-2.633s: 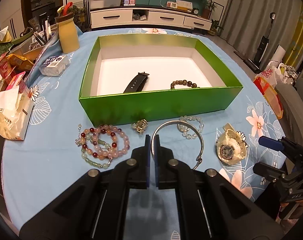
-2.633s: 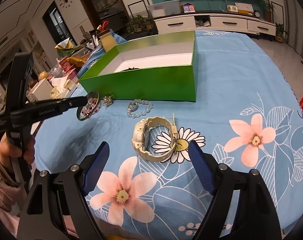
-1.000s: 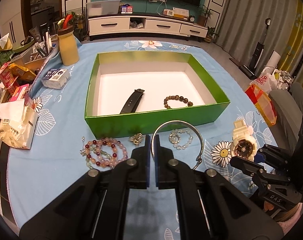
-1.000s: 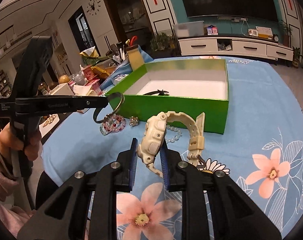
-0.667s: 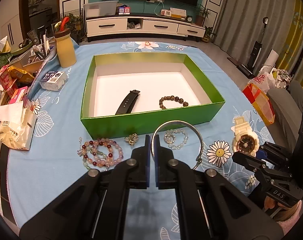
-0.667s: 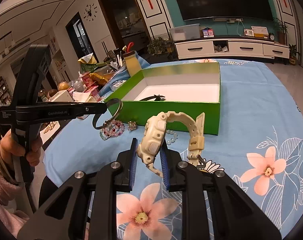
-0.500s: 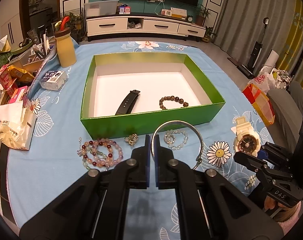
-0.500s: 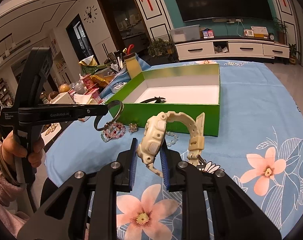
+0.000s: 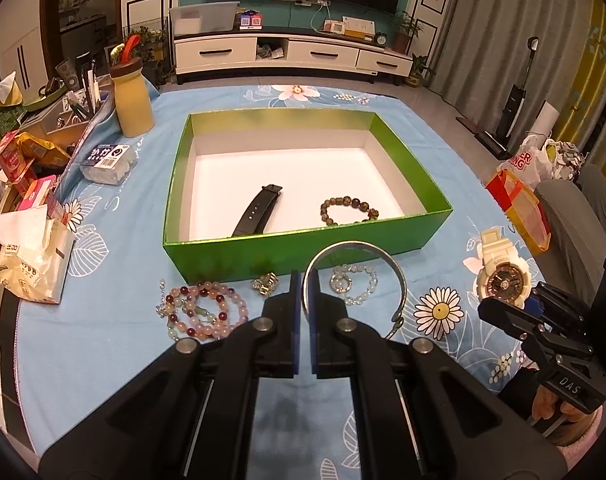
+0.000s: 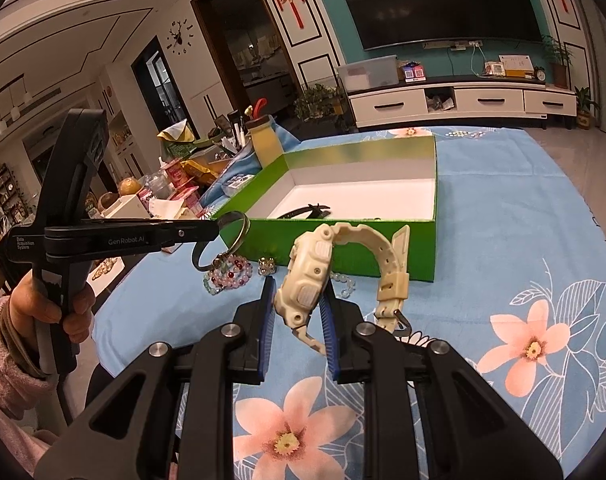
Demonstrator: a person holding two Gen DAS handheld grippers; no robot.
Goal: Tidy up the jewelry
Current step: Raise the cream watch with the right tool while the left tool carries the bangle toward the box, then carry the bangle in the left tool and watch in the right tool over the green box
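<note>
A glossy green box [image 9: 303,246] with a white floor sits mid-table. The right gripper [image 10: 299,312] clamps a chunky cream watch [image 10: 307,280] above the near edge; the left gripper [image 9: 301,288] pinches a thin silver bangle [image 9: 359,248].

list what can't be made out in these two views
- Black strap in the green box: near end hidden by the box's front wall in the left wrist view; no watch face can be seen.
- Cream watch in the right gripper: dial turned sideways in the right wrist view, too small in the left.
- Small gold trinket: too small to identify.
- Silver bangle: left gripper covers where it is pinched.
</note>
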